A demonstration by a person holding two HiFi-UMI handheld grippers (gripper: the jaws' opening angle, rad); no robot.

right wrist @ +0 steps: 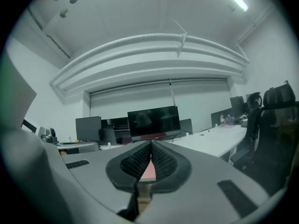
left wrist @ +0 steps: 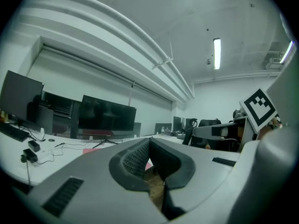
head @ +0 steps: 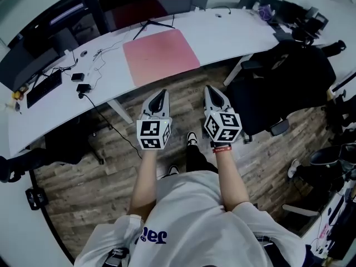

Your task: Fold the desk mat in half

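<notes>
While the desk mat (head: 161, 56) lies flat on the desk (head: 222, 35) beyond their fingertips, left gripper (head: 161, 94) and right gripper (head: 211, 90) point level, jaws pressed together, empty.

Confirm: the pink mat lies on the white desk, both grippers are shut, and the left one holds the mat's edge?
No: the left gripper is shut on nothing, short of the desk, apart from the mat, as the head view shows. The rest holds.
</notes>
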